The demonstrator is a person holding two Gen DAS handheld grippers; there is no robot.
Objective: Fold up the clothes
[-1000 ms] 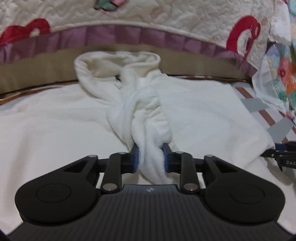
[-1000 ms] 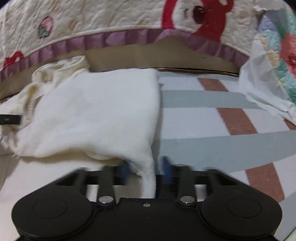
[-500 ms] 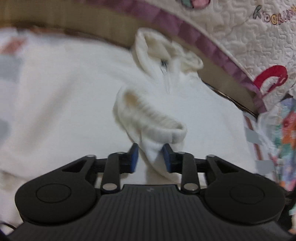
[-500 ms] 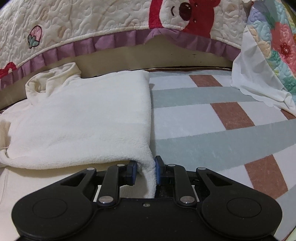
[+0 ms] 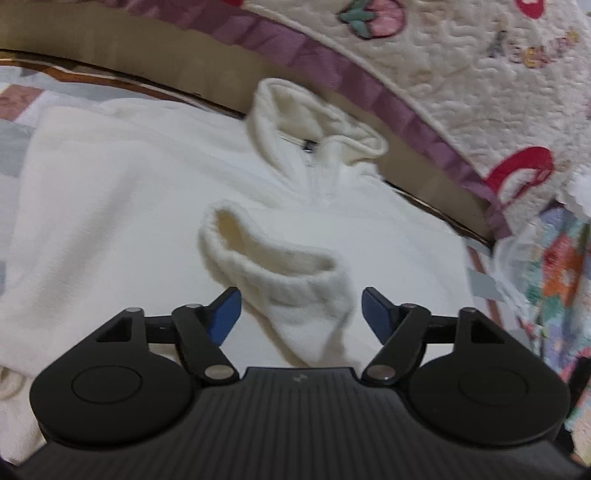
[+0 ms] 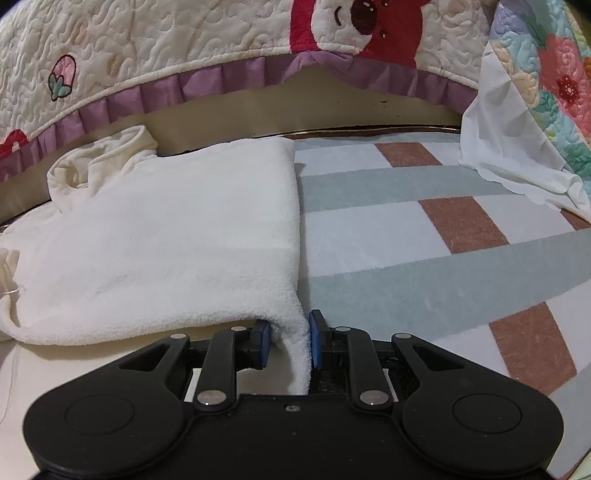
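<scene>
The white fleece pullover (image 5: 129, 206) lies on the bed (image 6: 424, 236), its sleeve cuff (image 5: 280, 266) laid across the chest. Left hand-held gripper (image 5: 301, 314) has just been opening, cuff between its spread jaws, unpressed; right hand-held gripper (image 6: 290, 341) pinches the folded side edge. Cross-folds remain

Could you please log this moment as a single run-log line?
left gripper: jaws just opening, sleeve cuff between them, released | right gripper: shut on garment edge | fleece top: partly folded

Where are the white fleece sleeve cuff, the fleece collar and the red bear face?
white fleece sleeve cuff (image 5: 273, 266), left wrist view, ribbed rim.
fleece collar (image 5: 321, 125), left wrist view, standing edge.
red bear face (image 6: 369, 22), right wrist view, snout.
</scene>
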